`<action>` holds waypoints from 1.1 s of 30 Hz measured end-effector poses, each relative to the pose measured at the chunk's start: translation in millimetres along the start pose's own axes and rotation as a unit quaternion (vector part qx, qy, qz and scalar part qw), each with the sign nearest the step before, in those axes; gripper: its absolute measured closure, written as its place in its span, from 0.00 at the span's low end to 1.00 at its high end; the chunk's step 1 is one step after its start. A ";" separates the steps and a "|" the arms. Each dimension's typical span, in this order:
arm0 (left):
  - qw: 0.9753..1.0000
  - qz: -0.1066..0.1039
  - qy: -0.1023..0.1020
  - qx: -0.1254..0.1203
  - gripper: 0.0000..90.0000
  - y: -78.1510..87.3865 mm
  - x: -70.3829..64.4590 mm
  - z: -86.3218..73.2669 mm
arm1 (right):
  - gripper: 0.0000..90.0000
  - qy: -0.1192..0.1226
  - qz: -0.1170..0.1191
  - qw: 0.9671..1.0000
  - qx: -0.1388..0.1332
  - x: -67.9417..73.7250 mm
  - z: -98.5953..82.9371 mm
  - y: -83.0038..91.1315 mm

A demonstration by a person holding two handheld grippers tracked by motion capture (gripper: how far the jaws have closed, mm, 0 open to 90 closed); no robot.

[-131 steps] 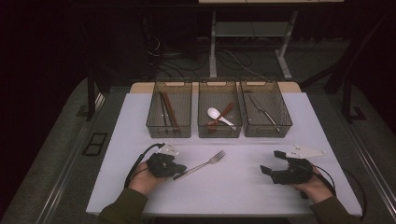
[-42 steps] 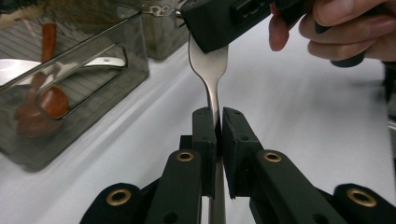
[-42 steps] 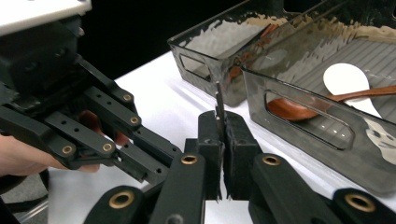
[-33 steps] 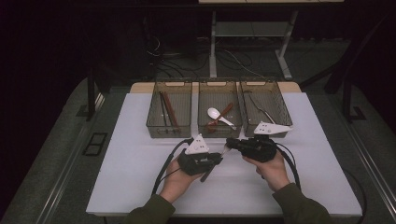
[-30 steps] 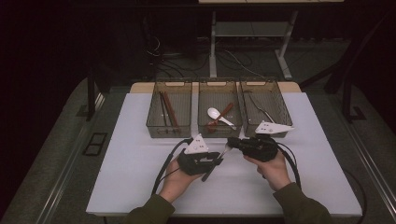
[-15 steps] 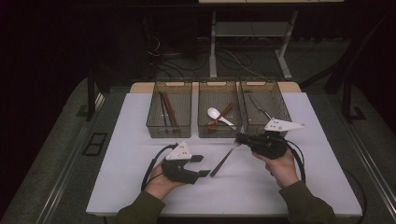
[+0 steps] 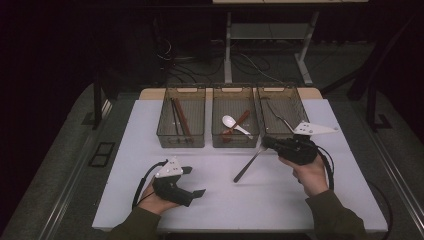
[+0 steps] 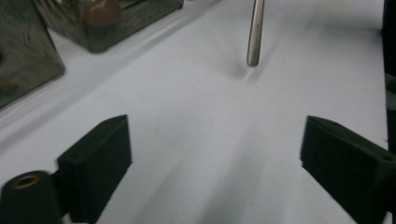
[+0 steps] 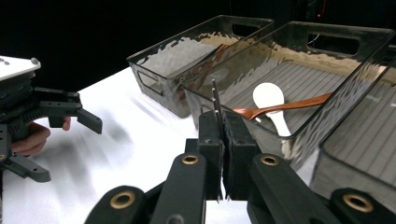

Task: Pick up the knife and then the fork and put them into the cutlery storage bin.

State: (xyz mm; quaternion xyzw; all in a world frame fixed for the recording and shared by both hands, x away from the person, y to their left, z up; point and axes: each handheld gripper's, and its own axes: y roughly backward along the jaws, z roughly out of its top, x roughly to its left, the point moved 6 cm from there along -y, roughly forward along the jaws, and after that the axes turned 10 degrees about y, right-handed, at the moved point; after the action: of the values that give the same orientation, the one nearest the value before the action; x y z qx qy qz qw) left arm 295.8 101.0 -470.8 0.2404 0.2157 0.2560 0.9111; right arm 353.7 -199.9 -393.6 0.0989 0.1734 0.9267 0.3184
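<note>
Three smoky translucent plastic bins stand in a row at the far edge of the white table (image 7: 150, 165), each with a cut-out handle in its end wall. Left bin (image 7: 181, 120): long dark and reddish-brown sticks lying lengthwise. Middle bin (image 7: 235, 120): a white ceramic soup spoon (image 7: 235, 124) crossed with a reddish-brown wooden spoon (image 7: 239, 121); the right gripper view shows the white bowl (image 9: 268, 98) resting on the ribbed floor beside the brown handle (image 9: 285, 106). Right bin (image 7: 281, 112): thin metal utensils, too small to tell apart.

Right gripper (image 7: 266, 143), held just in front of the gap between the middle and right bins, has its jaws pressed together on the tine end of a silver metal fork (image 7: 248, 164); in the right gripper view the tines (image 9: 215, 105) stand up between the closed black pads. The fork's handle slopes down towards the person, its tip near or on the table in the high view; contact cannot be told. The left gripper view shows that handle end (image 8: 255, 32) hanging above the white surface with a faint shadow below it.

Left gripper (image 7: 194, 181), near the front left of the table and well apart from the fork, has its jaws spread wide with nothing between them.
</note>
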 end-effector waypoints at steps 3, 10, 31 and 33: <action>1.000 0.004 0.001 0.007 0.00 -0.3 2.2 -3.3 | 0.97 0.003 -0.005 1.000 -0.003 -5.2 3.9 1.9; 1.000 0.014 0.009 0.002 0.00 6.2 7.0 -5.1 | 0.97 0.001 -0.015 1.000 -0.010 -20.9 15.1 13.9; 1.000 0.019 -0.001 0.009 0.00 2.5 4.9 -6.0 | 0.97 -0.013 -0.105 0.994 -0.035 -94.2 57.4 63.4; 1.000 0.019 -0.003 0.011 0.00 2.3 4.5 -6.2 | 0.97 -0.011 -0.123 0.992 -0.027 -104.1 60.7 66.0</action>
State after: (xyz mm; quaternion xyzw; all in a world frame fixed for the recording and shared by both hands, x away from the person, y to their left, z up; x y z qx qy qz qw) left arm 295.2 107.3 -475.7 0.2552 0.2111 0.2704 0.9040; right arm 415.7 -297.9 -320.0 0.0784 0.1553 0.8838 0.4343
